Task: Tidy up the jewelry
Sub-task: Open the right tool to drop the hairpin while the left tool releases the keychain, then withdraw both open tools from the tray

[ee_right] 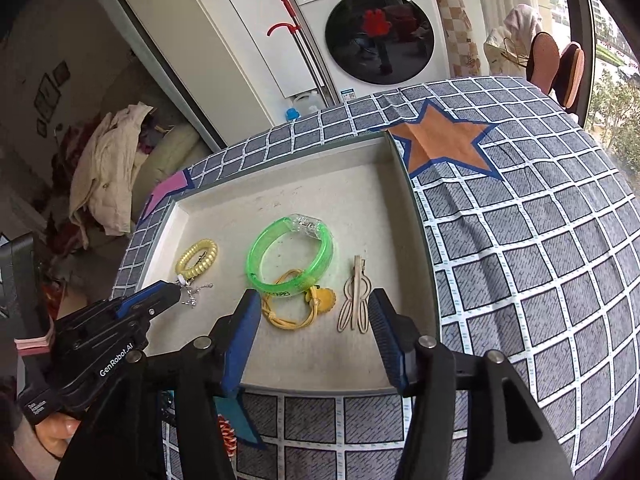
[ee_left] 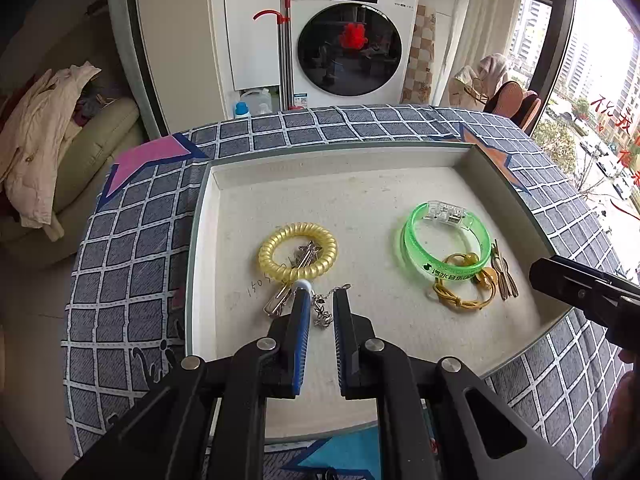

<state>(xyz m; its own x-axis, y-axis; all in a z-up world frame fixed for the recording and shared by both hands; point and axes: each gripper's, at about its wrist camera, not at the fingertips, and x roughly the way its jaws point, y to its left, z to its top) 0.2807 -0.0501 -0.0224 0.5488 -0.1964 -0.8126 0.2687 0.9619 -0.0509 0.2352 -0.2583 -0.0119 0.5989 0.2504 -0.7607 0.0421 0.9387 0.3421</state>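
Note:
A shallow white tray (ee_left: pixel 280 168) (ee_right: pixel 404 200) holds the jewelry. A yellow coil bracelet (ee_left: pixel 298 249) (ee_right: pixel 197 259) lies at the left with a silver hair clip (ee_left: pixel 280 300) through it. A silver chain (ee_left: pixel 326 308) (ee_right: pixel 194 296) lies just below it. My left gripper (ee_left: pixel 322 294) (ee_right: pixel 176 286) is open, its jaws on either side of the chain. A green bangle (ee_left: pixel 444 236) (ee_right: pixel 290 256) lies at the right over a yellow cord bracelet (ee_left: pixel 464 290) (ee_right: pixel 292 312). A gold hair clip (ee_left: pixel 504 272) (ee_right: pixel 355 300) lies beside them. My right gripper (ee_right: pixel 312 304) (ee_left: pixel 560 276) is open and empty above them.
The tray sits on a grey checked cloth (ee_left: pixel 132 248) (ee_right: pixel 520 260) with coloured stars. A washing machine (ee_left: pixel 352 36) (ee_right: pixel 372 28) stands behind the table. A sofa with clothes (ee_left: pixel 48 152) is at the left, and a window (ee_left: pixel 592 92) at the right.

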